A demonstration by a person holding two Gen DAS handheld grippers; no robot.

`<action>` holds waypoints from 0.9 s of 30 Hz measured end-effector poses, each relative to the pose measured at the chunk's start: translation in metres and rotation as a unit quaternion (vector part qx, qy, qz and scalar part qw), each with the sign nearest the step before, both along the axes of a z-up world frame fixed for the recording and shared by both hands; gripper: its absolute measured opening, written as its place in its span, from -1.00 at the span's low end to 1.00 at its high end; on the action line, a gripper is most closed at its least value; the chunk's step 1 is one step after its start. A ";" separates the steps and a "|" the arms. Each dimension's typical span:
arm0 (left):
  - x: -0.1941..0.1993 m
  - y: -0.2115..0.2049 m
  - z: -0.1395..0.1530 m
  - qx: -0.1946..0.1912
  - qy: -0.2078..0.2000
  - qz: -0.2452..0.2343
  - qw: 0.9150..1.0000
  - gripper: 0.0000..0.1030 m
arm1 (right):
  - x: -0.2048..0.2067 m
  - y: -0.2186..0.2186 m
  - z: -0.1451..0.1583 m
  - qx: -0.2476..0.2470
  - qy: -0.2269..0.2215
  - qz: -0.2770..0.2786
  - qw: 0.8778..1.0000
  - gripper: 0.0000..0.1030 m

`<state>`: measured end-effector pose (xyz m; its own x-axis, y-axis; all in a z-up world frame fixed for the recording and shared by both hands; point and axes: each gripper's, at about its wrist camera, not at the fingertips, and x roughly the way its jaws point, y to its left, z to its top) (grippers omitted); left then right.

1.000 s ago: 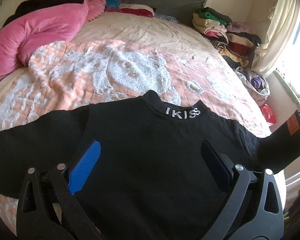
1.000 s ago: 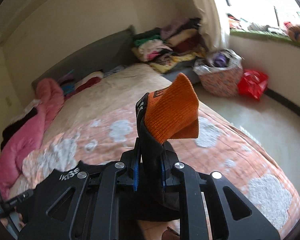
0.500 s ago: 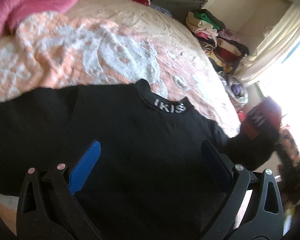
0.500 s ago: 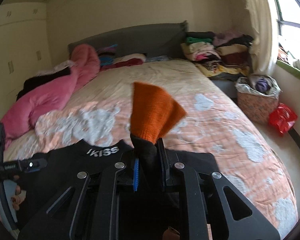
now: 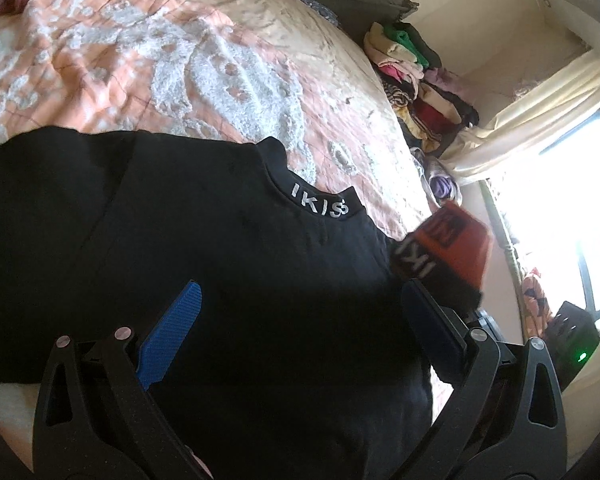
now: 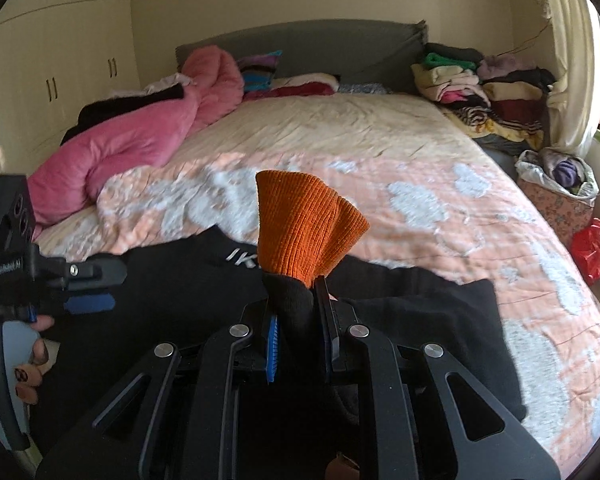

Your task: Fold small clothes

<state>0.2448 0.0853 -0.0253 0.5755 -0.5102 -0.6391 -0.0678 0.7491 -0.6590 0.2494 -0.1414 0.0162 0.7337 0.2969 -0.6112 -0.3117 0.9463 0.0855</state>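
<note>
In the left wrist view we look down over a black sweater [image 5: 228, 280] spread flat on the bed [image 5: 228, 60], its collar lettered in white and pointing toward the head of the bed. Our left gripper [image 5: 300, 328] hangs over the body of the garment with its jaws wide apart, the blue pad on one finger clear to see, the other finger in shadow; nothing sits between them. We cannot tell whether the fingertips touch the cloth or float just above it. At the right edge the sweater's sleeve, ending in an orange cuff [image 5: 456, 244], is lifted off the bed, somewhat blurred. Beyond it lies a heap of clothes [image 5: 420, 88] by the curtain [image 5: 532, 116].

In the right wrist view our right gripper [image 6: 298, 320] has its jaws narrow, pinched on the black sleeve just below the orange cuff [image 6: 304, 224], which stands upright above the fingertips. The sweater [image 6: 420, 320] lies beneath, across the peach and white quilt [image 6: 400, 184]. At the left edge we see the left gripper [image 6: 88, 280] held level over the garment, with the person's hand [image 6: 32, 356] on its handle. A pink blanket [image 6: 140, 140] is bunched at the far left of the bed, and a basket [image 6: 556, 196] stands on the floor by a red bag [image 6: 594, 248].
</note>
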 end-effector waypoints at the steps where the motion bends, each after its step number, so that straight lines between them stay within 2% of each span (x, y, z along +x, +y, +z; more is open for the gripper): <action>1: 0.000 0.002 -0.002 -0.015 0.002 0.001 1.000 0.82 | 0.000 0.004 -0.003 -0.002 0.003 0.003 1.000 -0.66; 4: 0.001 0.004 -0.007 -0.034 0.006 0.002 0.999 0.82 | 0.002 0.019 -0.014 -0.002 0.019 0.017 1.000 -0.65; 9: 0.003 0.003 -0.015 -0.044 0.017 -0.002 0.999 0.82 | -0.005 0.031 -0.022 0.012 0.037 0.044 0.998 -0.13; 12: 0.004 -0.001 -0.019 -0.053 0.018 -0.010 0.998 0.76 | -0.016 0.031 -0.021 0.015 0.039 0.061 0.997 0.01; 15: 0.005 -0.008 -0.021 -0.051 0.020 -0.025 0.998 0.71 | -0.031 0.026 -0.018 0.013 0.038 0.071 0.997 0.05; 21: 0.008 -0.029 -0.035 -0.022 0.040 -0.050 0.998 0.37 | -0.052 -0.009 -0.010 0.035 0.035 0.042 0.998 0.13; 24: 0.009 -0.043 -0.037 -0.006 0.040 -0.064 0.997 0.04 | -0.059 -0.028 -0.008 0.048 0.037 0.017 0.998 0.13; 26: 0.010 -0.052 -0.036 0.022 0.035 -0.067 0.997 -0.15 | -0.062 -0.039 -0.009 0.051 0.039 0.001 0.998 0.13; 27: 0.009 -0.056 -0.036 0.039 0.033 -0.068 0.996 -0.42 | -0.064 -0.042 -0.009 0.052 0.040 -0.003 0.998 0.13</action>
<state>0.2541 0.0296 -0.0616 0.4598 -0.5282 -0.7139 -0.0024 0.8032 -0.5958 0.1857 -0.1831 0.0071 0.6858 0.3577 -0.6338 -0.2952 0.9327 0.2070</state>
